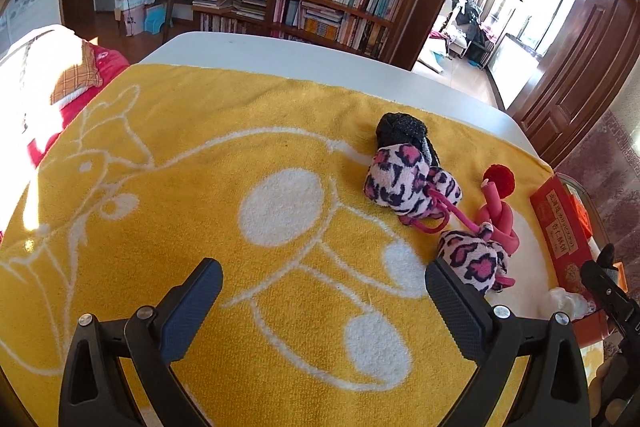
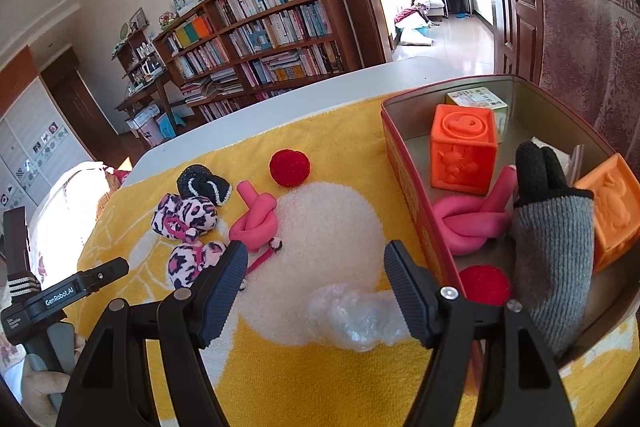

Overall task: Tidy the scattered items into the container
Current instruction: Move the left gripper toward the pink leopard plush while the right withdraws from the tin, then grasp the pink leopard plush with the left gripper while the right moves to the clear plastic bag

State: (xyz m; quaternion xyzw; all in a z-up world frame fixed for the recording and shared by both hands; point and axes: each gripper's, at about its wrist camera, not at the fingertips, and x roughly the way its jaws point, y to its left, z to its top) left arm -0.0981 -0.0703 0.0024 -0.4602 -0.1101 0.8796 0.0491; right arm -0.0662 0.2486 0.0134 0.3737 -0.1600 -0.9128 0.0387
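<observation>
- Between the right tongs (image 2: 316, 291), which stand apart with nothing clamped, lies a crumpled clear plastic wrap (image 2: 352, 315) on the yellow towel (image 2: 320, 379); the farther pad sits just beside it. Risk: the wrap is thin and springy, so a shallow close is likely to slip off it or pinch towel pile along with it.
- Just right of these tongs stands the red tin (image 2: 400, 155), already holding two orange blocks (image 2: 464, 151), a pink knot, a red ball and a grey glove (image 2: 552, 247). Risk: a carry that stays low may strike the near wall, and the light wrap may spring back out.
- Ahead and left of them lie a second pink knot (image 2: 256, 215), a red ball (image 2: 289, 163) and leopard-print plush pieces (image 2: 188, 219), still outside the tin.
- Left tongs (image 1: 324, 303) are spread wide and empty, angled down over bare towel; the nearest plush piece (image 1: 476, 259) sits just beyond the right-hand pad. Risk: its pink cord links it to the next piece, so lifting one may drag others across the desk (image 1: 280, 51).
- Both grippers point downward and forward, the right tilted toward the tin.
</observation>
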